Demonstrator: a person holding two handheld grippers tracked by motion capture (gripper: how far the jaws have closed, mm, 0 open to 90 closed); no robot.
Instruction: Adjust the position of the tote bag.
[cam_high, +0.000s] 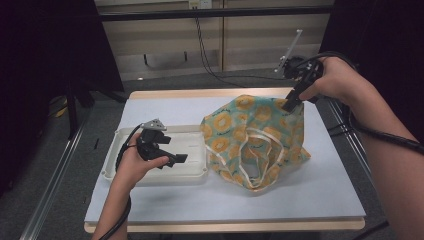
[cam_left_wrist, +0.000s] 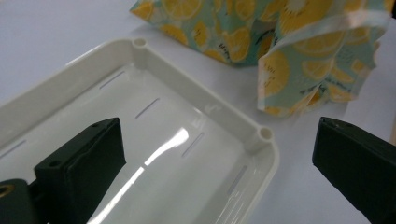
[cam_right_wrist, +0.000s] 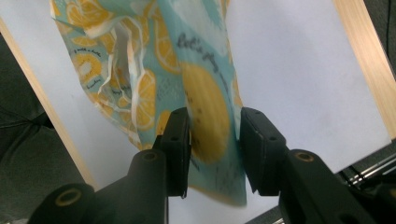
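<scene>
A teal fabric bag (cam_high: 250, 137) printed with yellow lemon slices lies crumpled on the right half of the table, its pale handles toward the front. My right gripper (cam_high: 292, 103) is shut on the bag's far right corner and holds it lifted; in the right gripper view the cloth (cam_right_wrist: 154, 51) runs down between the jaws of that gripper (cam_right_wrist: 215, 128). A white plastic tray (cam_high: 120, 137) sits empty at the left. My left gripper (cam_high: 175, 159) hovers open over the tray's right end. In the left gripper view its jaws (cam_left_wrist: 217, 140) stand wide apart above the tray's corner (cam_left_wrist: 264, 135), with the bag (cam_left_wrist: 280, 42) beyond.
The pale table top (cam_high: 310, 192) has a wooden rim all round. The tray and bag almost touch at mid-table. A black cable (cam_high: 205, 55) hangs down the back wall, and a metal rail (cam_high: 55, 170) runs along the left of the table.
</scene>
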